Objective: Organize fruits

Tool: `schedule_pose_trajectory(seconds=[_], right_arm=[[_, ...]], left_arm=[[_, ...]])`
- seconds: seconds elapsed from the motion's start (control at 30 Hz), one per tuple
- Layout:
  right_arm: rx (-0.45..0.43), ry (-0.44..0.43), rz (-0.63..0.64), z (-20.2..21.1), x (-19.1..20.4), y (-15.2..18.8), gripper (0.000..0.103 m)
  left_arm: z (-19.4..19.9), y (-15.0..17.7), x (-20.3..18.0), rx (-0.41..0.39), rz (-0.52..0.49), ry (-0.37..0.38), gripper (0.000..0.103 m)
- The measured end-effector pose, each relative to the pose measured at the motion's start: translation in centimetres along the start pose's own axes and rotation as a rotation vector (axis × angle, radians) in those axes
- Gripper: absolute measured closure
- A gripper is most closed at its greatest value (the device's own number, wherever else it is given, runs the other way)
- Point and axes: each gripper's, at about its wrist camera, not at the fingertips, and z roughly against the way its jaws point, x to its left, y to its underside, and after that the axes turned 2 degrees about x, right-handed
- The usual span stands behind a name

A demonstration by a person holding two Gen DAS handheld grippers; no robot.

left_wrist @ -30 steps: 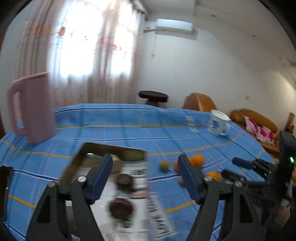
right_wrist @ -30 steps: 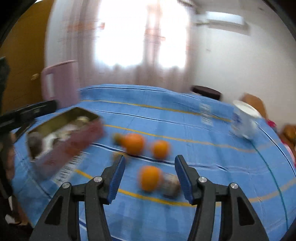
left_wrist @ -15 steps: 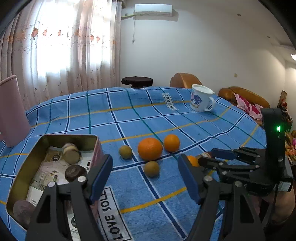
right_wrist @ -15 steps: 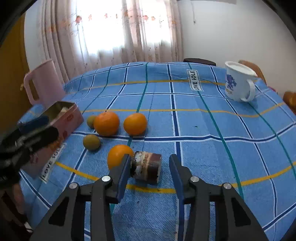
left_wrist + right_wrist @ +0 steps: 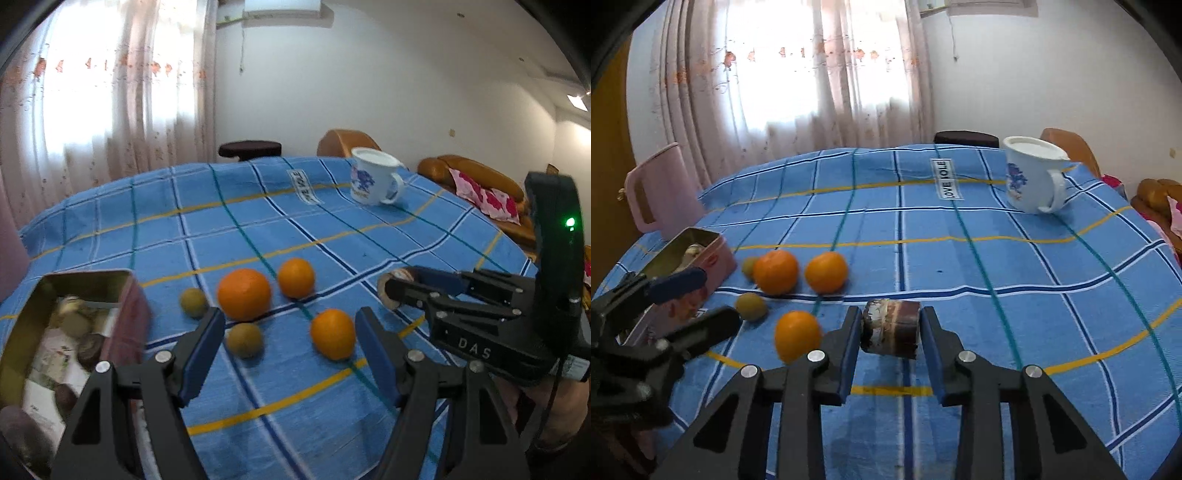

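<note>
Three oranges (image 5: 243,293) (image 5: 296,272) (image 5: 332,334) and two small greenish-brown fruits (image 5: 193,302) (image 5: 244,339) lie loose on the blue checked cloth. An open metal tin (image 5: 85,275) with brown pieces inside stands to their left. My left gripper (image 5: 290,321) is open just above the cloth, with the nearest orange and one small fruit ahead between its fingers, untouched. My right gripper (image 5: 890,328) is closing on a brown layered roll (image 5: 891,334) lying on its side, and both pads touch its ends. The nearest orange (image 5: 798,334) lies just left of it.
A white mug (image 5: 1030,181) with a blue print stands at the far right of the table. A pink jug (image 5: 661,192) stands at the far left behind the tin (image 5: 701,236). The left gripper (image 5: 701,302) shows beside the tin. Sofas and a stool stand beyond the table.
The right jaws have narrowed around the brown roll until the pads reached it. The left gripper has swung from over the tin toward the oranges and dropped a little, still open.
</note>
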Motion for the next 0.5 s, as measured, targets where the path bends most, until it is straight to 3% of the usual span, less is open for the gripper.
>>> schedule_pose_trajectory(seconds=[0.17,0.37,0.5], right_arm=[[0.02,-0.004,-0.019,-0.3,-0.8,0.0,0.069],[-0.056,0.044,-0.006,1.1,-1.0,-2.1,0.069],[-0.055,0.041,-0.01,0.6,-0.8,-2.3,0.069]], left_arm=[[-2.2,-0.4,-1.0,0.069,0.008,0.056,0.033],[-4.1,-0.7,-2.4,0.146,-0.025,0.091,0.058],[-4.6,-0.8,-2.4,0.175,-0.022,0.088,0.059]])
